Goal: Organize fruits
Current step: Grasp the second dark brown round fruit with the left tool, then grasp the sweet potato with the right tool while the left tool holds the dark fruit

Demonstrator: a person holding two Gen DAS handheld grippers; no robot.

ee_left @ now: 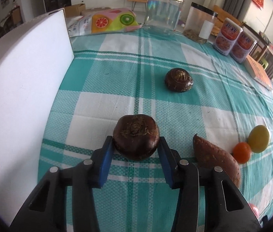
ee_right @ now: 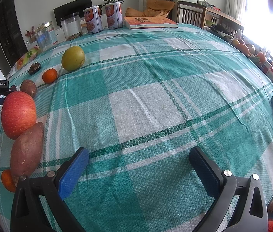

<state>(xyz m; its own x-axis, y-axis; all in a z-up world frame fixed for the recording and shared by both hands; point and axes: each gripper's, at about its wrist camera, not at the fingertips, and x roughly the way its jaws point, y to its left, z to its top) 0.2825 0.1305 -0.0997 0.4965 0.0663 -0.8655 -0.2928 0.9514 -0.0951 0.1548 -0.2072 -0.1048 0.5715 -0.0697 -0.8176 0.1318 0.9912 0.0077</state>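
Between the blue pads of the left gripper [ee_left: 136,145] a dark water chestnut [ee_left: 136,136] is seated, stem tuft up, and the jaws are seen pressed against its two flanks, so it is judged gripped rather than merely straddled. No long axis is offered by this flattened round corm; its short axis stands upright, and the pads are set across its widest girth. From the gripped chestnut, a second water chestnut [ee_left: 179,79] lies well apart, further up the bench [ee_left: 117,73], also tuft up. To the right of the gripped chestnut a sweet potato [ee_left: 216,157] is laid with its long axis slanting, pointed tip toward the far side, and beyond it a small orange [ee_left: 242,152] touches a yellow-green fruit [ee_left: 258,138]. To the left of the gripped chestnut a white board [ee_left: 24,89] stands on edge. The right gripper [ee_right: 139,171] is held with jaws wide apart over bare cloth, nothing between them; a red apple [ee_right: 18,114] and the fruit row lie off to its left, so the left hand is judged the nearer for whatever placement follows.
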